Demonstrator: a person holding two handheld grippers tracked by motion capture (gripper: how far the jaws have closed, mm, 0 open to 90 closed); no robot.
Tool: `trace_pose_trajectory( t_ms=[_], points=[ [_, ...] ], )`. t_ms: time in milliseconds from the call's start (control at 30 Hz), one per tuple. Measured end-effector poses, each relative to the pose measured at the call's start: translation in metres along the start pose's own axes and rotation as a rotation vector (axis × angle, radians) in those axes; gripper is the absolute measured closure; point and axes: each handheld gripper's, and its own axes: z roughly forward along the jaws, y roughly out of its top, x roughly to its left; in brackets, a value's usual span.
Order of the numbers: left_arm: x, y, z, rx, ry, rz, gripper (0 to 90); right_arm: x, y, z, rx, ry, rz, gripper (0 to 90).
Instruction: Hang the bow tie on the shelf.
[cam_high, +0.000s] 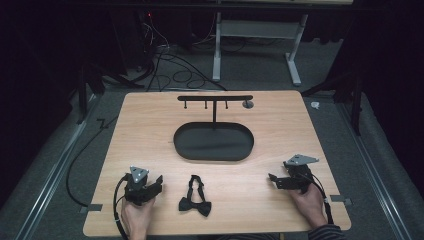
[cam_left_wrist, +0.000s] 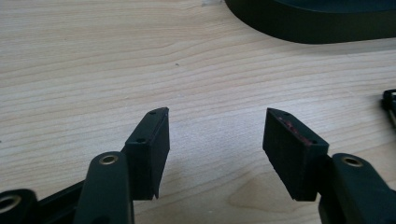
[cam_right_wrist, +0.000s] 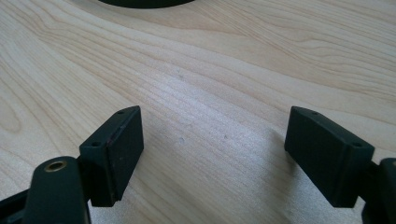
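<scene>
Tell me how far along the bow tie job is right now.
Nothing looks done yet: the bow tie lies flat on the table between the two grippers, apart from both. In hand: nothing; the left gripper and right gripper both rest open over bare wood. Left, probably: picking the tie up and getting it onto the black stand, whose hooks are bare, or its tray.

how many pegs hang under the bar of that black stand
3 pegs show in the high view: one near the left end of the bar, one left of the post, one right of it. A round grey piece sits at the right end.
</scene>
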Motion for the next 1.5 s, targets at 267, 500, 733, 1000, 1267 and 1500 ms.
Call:
trace_pose_trajectory(
  t_ms=[267, 500, 733, 1000, 1267, 1500],
  points=[
    [-0.005, 0.004, -0.006, -0.001, -0.029, 0.002, 46.0, 0.000, 0.000, 0.000, 0.000, 0.000, 0.000, 20.6],
    [-0.012, 0.009, -0.009, -0.005, -0.067, 0.009, 46.0, 0.000, 0.000, 0.000, 0.000, 0.001, -0.001, 20.6],
    [-0.021, 0.015, -0.010, -0.002, -0.114, 0.028, 45.5, 0.000, 0.000, 0.000, -0.001, 0.001, -0.001, 20.6],
    [-0.034, 0.019, -0.010, 0.004, -0.165, 0.049, 45.5, 0.000, 0.000, 0.000, -0.002, 0.001, -0.003, 20.6],
    [-0.050, 0.022, -0.004, 0.030, -0.200, 0.086, 45.9, 0.000, 0.000, 0.000, -0.002, 0.001, -0.002, 20.6],
    [-0.058, 0.023, 0.001, 0.042, -0.238, 0.088, 47.2, 0.000, 0.000, 0.000, -0.002, 0.001, -0.003, 20.6]
  ],
)
